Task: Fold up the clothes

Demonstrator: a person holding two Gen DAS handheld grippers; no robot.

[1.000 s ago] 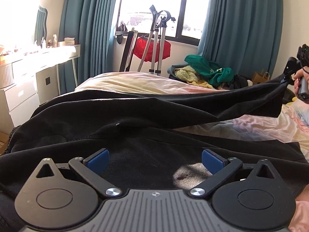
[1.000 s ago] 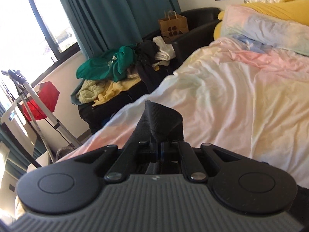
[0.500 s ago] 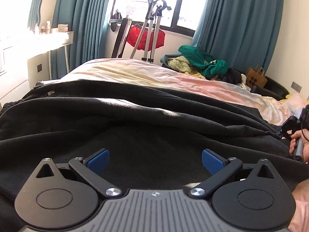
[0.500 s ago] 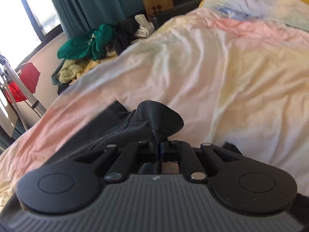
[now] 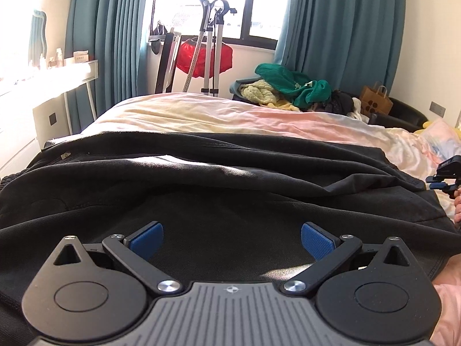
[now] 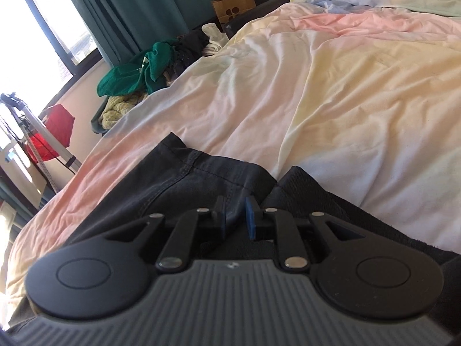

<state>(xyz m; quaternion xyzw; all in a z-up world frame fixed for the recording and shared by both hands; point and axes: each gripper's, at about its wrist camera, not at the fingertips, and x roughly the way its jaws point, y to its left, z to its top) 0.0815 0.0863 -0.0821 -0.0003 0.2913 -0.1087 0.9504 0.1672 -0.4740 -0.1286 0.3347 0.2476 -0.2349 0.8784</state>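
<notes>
Black garment [image 5: 230,178] lies crosswise on the bed [image 6: 331,92] (near edge cut off); left gripper [image 5: 229,238] wide; right gripper [image 6: 234,219] has just been opening, cloth between.

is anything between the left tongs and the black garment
Nothing visible. The left tongs are open right above the black garment, which is spread on the bed.

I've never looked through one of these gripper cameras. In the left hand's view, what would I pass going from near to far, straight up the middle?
Left gripper, jaws wide apart → black garment spread on the bed → pastel bedsheet → metal stand with the red cloth behind it → window.
</notes>
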